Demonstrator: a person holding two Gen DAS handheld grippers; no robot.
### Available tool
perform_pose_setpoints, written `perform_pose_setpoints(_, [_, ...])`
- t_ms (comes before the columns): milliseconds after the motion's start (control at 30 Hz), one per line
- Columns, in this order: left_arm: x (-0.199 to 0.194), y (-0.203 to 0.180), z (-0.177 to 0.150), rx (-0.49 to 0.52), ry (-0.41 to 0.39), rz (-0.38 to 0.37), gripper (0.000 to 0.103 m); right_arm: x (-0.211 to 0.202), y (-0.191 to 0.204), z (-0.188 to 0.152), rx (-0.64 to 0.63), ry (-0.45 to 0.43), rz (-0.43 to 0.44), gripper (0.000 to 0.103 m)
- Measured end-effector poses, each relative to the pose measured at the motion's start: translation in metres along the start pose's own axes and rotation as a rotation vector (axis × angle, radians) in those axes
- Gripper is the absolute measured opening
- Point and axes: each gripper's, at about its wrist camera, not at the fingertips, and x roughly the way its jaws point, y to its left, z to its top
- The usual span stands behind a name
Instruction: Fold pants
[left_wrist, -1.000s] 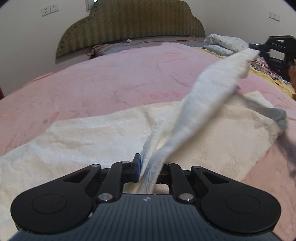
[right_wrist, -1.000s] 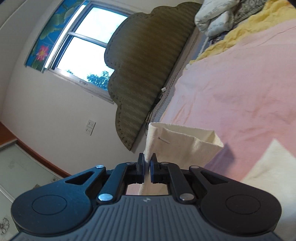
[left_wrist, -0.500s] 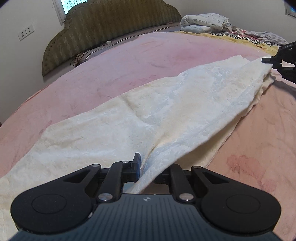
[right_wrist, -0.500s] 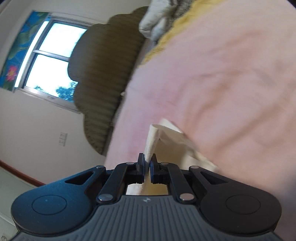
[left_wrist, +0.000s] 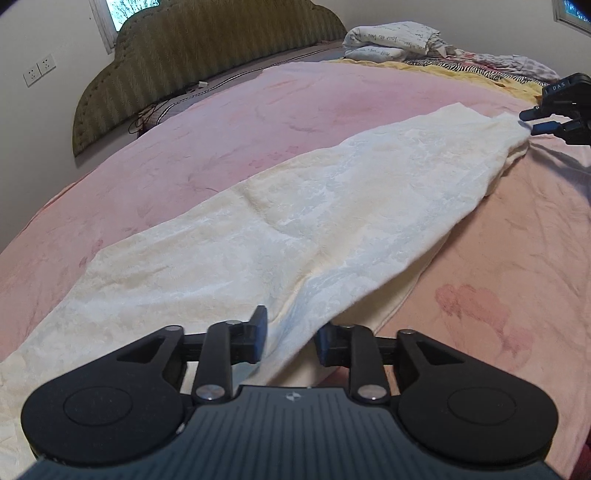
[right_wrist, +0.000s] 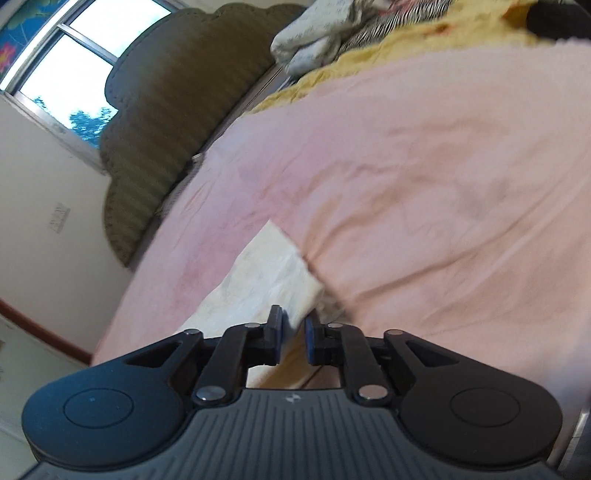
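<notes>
Cream white pants (left_wrist: 295, 221) lie flat on the pink bedspread (left_wrist: 240, 122), one leg folded over the other, running from near left to far right. My left gripper (left_wrist: 290, 338) is open, its jaws apart on either side of the near edge of the cloth. My right gripper (right_wrist: 293, 339) is open just off the far end of the pants (right_wrist: 269, 273); it also shows at the right edge of the left wrist view (left_wrist: 532, 123), next to the cloth's far tip.
A padded olive headboard (left_wrist: 207, 51) stands at the back. Folded white bedding (left_wrist: 391, 38) and a yellow and zebra-print blanket (left_wrist: 480, 70) lie at the far right of the bed. A window (right_wrist: 62, 70) is in the wall.
The lifted pant leg has been laid down over the other leg. Both grippers have opened and let go of the cloth.
</notes>
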Motion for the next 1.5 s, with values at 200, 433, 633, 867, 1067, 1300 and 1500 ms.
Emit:
perform_pose_setpoints(200, [-0.014,0.025,0.013,-0.159,0.001,-0.084,0.040,-0.003,0.043,0.012,-0.273,-0.128,-0.045,0.032])
perform_pose_setpoints(433, [-0.041,0.023,0.035,-0.212,-0.092,-0.197,0.046,0.115,0.092,0.024,-0.641,0.341,-0.001,0.032])
perform_pose_setpoints(633, [-0.009,0.014,0.046,-0.211,-0.046,-0.163,0.049,0.138,0.118,0.029,-0.746,0.210,-0.099,0.033])
perform_pose_setpoints(867, [0.029,0.019,0.044,-0.279,0.046,-0.164,0.049,0.108,0.124,-0.017,-0.924,0.308,-0.034,0.063])
perform_pose_setpoints(1067, [0.034,0.003,0.051,-0.265,0.057,-0.183,0.050,0.122,0.122,0.001,-0.815,0.126,-0.169,0.068])
perform_pose_setpoints(1300, [0.040,-0.003,0.047,-0.270,0.055,-0.171,0.053,0.016,0.058,0.008,-0.330,-0.004,0.099,0.076])
perform_pose_setpoints(1500, [0.043,-0.007,0.053,-0.296,0.025,-0.159,0.054,-0.008,-0.005,-0.027,0.052,0.129,0.274,0.076])
